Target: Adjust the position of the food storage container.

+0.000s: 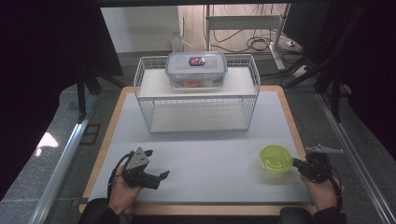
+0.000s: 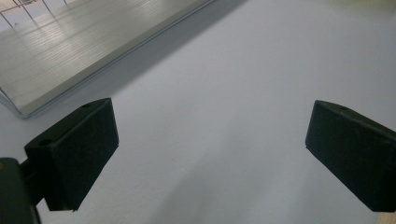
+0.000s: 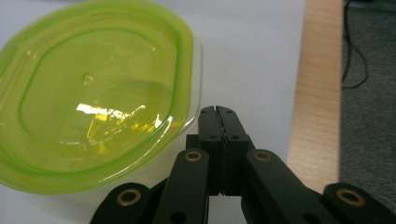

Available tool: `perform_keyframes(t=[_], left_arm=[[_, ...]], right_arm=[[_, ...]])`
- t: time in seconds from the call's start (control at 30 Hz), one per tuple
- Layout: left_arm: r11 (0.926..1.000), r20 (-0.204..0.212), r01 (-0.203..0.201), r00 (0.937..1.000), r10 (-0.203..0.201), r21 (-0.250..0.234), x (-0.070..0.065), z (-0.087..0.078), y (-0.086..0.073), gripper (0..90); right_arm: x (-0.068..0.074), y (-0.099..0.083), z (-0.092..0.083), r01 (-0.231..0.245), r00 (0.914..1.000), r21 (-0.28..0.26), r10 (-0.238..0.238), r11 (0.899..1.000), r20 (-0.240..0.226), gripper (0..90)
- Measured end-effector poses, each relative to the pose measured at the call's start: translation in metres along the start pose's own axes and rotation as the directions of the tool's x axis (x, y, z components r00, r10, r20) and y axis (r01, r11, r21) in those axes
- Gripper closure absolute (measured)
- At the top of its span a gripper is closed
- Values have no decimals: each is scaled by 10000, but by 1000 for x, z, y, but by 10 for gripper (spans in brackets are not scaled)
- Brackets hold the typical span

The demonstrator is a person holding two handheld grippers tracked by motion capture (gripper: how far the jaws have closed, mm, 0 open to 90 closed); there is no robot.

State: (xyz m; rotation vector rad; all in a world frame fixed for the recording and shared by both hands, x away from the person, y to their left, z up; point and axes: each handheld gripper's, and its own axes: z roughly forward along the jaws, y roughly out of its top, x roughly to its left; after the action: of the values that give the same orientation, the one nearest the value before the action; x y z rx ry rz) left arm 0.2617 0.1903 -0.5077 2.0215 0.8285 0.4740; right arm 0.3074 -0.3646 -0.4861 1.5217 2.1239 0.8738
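A round clear container with a lime-green lid [image 1: 276, 157] sits on the white table at the right. My right gripper [image 1: 295, 162] lies low just right of it, and a hand holds it from behind. In the right gripper view the two jaws are pressed together, shut, with nothing visible between them. Their tips [image 3: 217, 111] sit right at the rim of the green-lidded container [image 3: 93, 93]; I cannot tell if they touch it. My left gripper [image 1: 156, 163] rests at the table's front left, open. Its wide-apart jaws [image 2: 210, 154] hold nothing and face bare table.
A white wire rack [image 1: 140, 81] stands at the back of the table, with a clear rectangular lidded box [image 1: 196, 69] on its top shelf. Its lower shelf [image 2: 70, 46] lies ahead of the left gripper. The table's wooden edge [image 3: 313, 102] runs close beside the right gripper.
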Motion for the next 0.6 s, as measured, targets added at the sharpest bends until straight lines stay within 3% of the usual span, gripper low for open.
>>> perform_keyframes(t=[0.43, 0.6], left_arm=[[9998, 14, -39, 10000, 38, 188, -1, 3, 0, 26], [9997, 1, -60, 10000, 60, 231, -1, 3, 0, 26]], right_arm=[[6, -4, 17, 148, 9974, 628, -103, 9979, -711, 888], [16, -2, 23, 497, 9940, 800, -415, 9955, -1017, 890]])
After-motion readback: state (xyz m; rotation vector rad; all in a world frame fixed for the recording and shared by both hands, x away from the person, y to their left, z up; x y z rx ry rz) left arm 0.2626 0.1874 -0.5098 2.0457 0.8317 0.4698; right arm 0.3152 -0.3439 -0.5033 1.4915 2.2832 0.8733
